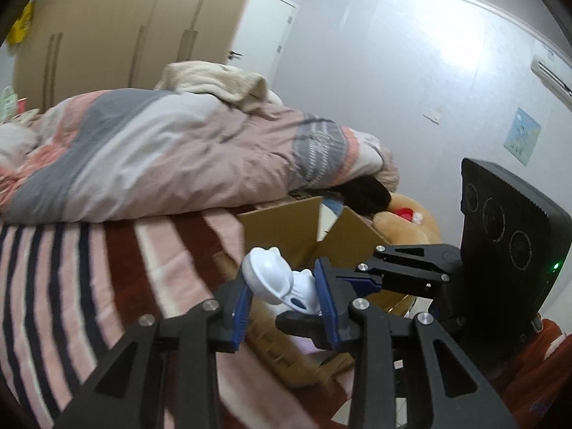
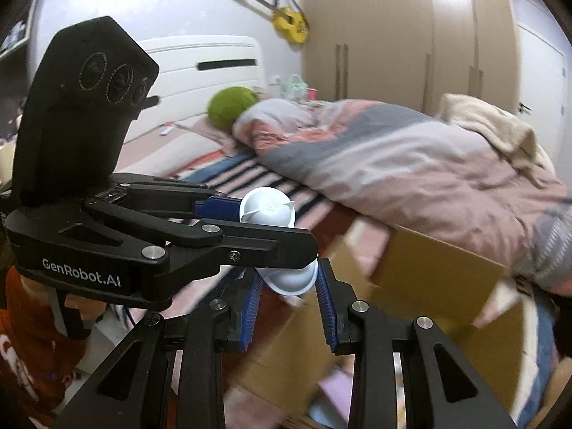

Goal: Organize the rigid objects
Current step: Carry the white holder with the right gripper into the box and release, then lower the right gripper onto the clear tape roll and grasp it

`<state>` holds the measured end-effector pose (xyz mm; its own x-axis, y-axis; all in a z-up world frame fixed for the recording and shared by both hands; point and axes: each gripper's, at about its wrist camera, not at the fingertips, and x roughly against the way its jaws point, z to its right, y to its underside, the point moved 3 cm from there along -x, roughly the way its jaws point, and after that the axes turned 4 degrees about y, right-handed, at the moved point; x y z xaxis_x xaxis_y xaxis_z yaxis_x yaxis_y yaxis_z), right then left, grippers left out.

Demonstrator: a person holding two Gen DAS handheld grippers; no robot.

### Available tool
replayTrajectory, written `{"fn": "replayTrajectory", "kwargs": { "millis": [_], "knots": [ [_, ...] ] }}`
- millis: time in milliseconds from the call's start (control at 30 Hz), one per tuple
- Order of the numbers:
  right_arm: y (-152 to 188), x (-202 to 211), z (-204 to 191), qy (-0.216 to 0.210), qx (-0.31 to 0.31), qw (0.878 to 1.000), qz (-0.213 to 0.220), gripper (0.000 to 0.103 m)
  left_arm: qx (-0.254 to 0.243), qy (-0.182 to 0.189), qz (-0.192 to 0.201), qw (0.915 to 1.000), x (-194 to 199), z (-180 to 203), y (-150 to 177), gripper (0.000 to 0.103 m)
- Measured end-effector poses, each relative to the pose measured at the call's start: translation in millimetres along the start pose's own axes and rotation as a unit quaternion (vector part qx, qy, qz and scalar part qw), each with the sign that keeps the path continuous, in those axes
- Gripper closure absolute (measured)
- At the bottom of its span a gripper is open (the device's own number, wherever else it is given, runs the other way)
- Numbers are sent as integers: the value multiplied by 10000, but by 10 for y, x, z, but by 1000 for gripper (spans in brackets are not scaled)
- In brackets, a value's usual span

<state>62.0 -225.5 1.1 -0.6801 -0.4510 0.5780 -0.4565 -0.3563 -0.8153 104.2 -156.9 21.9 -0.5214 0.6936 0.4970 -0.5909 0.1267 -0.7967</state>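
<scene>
A white plastic piece with a round cup-shaped end sits between the blue pads of my left gripper, which is shut on it. My right gripper reaches in from the right at the same piece. In the right wrist view the white piece shows above my left gripper, and its round lower end sits between the pads of my right gripper, which is shut on it. An open cardboard box stands below, beside the bed; it also shows in the right wrist view.
A bed with a striped sheet and a pink-grey quilt fills the left. A brown plush toy lies behind the box. Wardrobes, a green ball-shaped pillow and a yellow guitar stand beyond.
</scene>
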Motion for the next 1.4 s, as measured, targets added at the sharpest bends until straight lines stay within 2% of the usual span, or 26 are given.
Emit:
{"fn": "replayTrajectory", "kwargs": {
  "millis": [200, 233, 267, 333, 400, 667, 767, 867, 1000, 1133, 1300, 1400],
  "knots": [
    [171, 15, 554, 307, -224, 9985, -391, 77, -58, 265, -359, 9990, -597, 173, -152, 71],
    [193, 7, 628, 341, -256, 9980, -459, 77, -69, 214, -394, 9990, -683, 184, -173, 66],
    [210, -8, 695, 424, -277, 9973, -532, 77, -94, 88, -426, 9990, -738, 193, -185, 48],
    [238, -22, 798, 677, -298, 9954, -608, 69, -143, -158, -383, 9990, -776, 188, -188, 25],
    [282, 24, 856, 719, -371, 9947, -629, 47, -143, -146, -376, 9991, -772, 169, -186, 25],
    [274, 35, 837, 620, -485, 9949, -637, 47, -43, -439, -215, 9988, -478, -19, -131, 24],
    [198, 13, 668, 509, -403, 9960, -618, 47, 35, -581, -64, 9983, -202, -142, -70, 24],
    [102, -17, 420, 260, -289, 9978, -531, 46, 114, -943, 113, 9954, 153, -318, 21, 24],
    [-46, -162, -70, -145, -90, 9988, -469, 46, 265, -1477, 248, 9884, 605, -600, 194, 23],
    [-131, -391, -559, -505, 122, 9974, -505, 46, 440, -1784, 327, 9824, 930, -872, 416, 21],
    [-55, -827, -1049, -848, 194, 9930, -804, 46, 650, -2195, 330, 9729, 1127, -1225, 728, 21],
    [134, -1184, -1180, -786, 106, 9898, -1181, 46, 804, -2237, 251, 9710, 1141, -1423, 925, 21]
  ]
}}
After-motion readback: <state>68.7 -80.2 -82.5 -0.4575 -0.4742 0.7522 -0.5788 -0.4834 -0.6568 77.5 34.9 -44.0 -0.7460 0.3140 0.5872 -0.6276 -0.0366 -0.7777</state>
